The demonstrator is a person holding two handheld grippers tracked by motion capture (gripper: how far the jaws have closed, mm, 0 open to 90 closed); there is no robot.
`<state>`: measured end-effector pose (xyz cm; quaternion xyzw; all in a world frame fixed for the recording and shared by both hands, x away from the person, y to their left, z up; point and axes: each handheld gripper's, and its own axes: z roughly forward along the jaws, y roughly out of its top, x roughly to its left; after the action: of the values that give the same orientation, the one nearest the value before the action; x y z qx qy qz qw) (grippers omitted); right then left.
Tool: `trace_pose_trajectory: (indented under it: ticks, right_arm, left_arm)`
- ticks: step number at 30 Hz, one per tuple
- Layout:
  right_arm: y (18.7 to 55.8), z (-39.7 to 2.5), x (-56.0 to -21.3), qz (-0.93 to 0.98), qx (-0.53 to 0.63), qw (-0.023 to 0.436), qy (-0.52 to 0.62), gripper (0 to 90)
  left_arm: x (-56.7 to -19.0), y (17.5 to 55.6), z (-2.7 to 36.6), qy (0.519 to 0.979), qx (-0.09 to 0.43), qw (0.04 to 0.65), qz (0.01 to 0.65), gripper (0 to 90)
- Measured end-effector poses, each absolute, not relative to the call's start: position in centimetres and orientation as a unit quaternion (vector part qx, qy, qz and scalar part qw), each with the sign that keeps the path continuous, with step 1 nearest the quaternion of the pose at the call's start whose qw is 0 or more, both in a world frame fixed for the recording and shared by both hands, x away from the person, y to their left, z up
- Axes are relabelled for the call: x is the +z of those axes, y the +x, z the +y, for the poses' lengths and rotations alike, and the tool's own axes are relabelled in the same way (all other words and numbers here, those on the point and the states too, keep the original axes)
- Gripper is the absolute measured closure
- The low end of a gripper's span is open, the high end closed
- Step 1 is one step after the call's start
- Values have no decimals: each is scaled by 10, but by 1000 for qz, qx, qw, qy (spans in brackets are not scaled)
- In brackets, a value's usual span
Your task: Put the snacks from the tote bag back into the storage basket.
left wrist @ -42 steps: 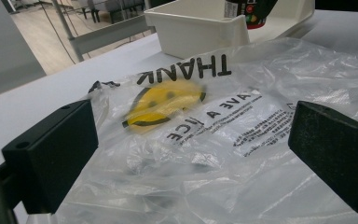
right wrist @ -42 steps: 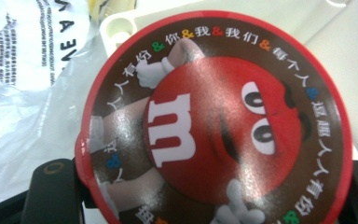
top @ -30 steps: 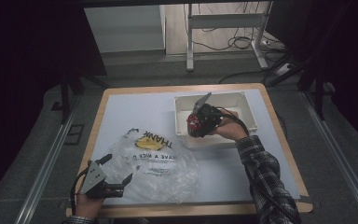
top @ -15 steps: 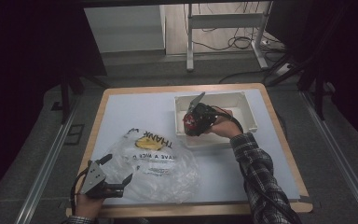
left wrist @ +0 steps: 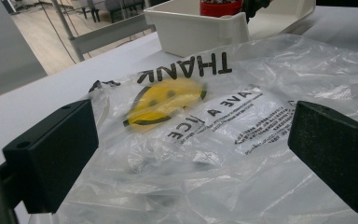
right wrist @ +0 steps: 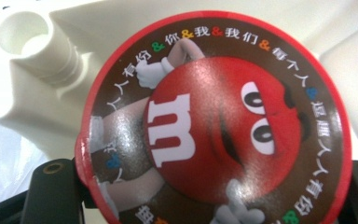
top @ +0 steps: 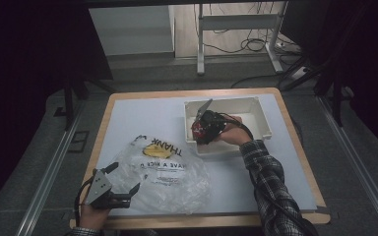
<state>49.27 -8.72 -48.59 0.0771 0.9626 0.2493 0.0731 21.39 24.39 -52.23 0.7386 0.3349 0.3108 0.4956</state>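
The right tool (top: 203, 129) is gripping a red candy tub (right wrist: 214, 123) between its jaws over the white bin (top: 261, 120); the left tool (top: 123, 189) is gaping wide, with the plastic bag (left wrist: 223, 140) lying ahead.

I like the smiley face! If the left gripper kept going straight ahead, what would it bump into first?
Most likely the plastic bag. The left gripper points right at it with its jaws open on either side. The white bin sits farther behind.

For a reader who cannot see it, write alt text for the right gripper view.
A round red candy tub lid, printed with a red cartoon candy face and a white "m", sits between the right gripper jaws. Behind it lies a white bin.
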Motion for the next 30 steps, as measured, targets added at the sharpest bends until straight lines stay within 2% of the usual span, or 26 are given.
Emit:
trace_pose_trajectory:
  ticks: [26,30]
  right_arm:
    - [504,-82,-503,959,270,53,67,254]
    - [505,-83,-504,956,280,46,73,198]
  left_arm:
    - [-522,214,244,738,311,496,335,15]
    - [-522,214,244,739,311,496,334,15]
